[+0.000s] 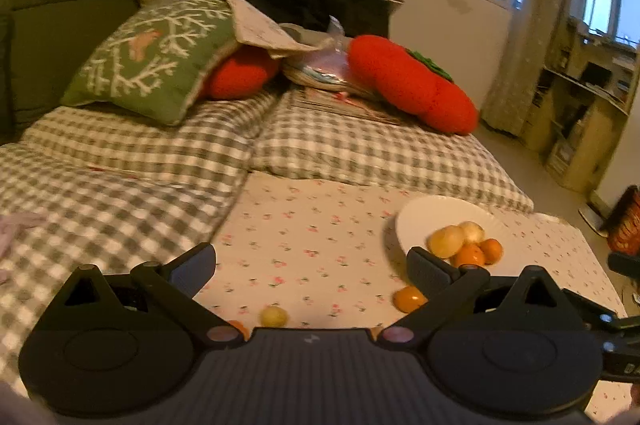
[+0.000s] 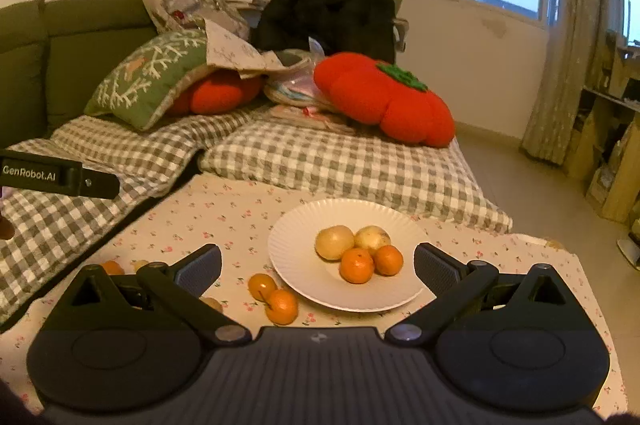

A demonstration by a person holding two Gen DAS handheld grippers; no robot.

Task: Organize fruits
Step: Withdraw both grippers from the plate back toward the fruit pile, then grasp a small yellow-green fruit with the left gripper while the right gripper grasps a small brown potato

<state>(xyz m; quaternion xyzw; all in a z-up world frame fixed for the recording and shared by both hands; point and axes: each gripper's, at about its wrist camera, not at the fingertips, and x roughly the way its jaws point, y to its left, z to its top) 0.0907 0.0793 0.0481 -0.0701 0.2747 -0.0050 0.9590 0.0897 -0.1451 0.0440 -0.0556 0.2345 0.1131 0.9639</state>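
On the floral-print cloth-covered desk [image 2: 224, 209] the round white ribbed plate [image 2: 296, 265] already holds two pale yellow fruits and two small oranges [image 2: 357, 265], while two loose oranges [image 2: 276, 299] lie just beside its rim, between the wide-open, empty right gripper [image 2: 318, 263] fingers, and a small yellow fruit [image 1: 274, 315] sits near the equally open, empty left gripper [image 1: 312, 265].

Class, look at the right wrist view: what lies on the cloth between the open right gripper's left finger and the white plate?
Two oranges, touching each other, lie on the floral cloth between that finger and the white plate.
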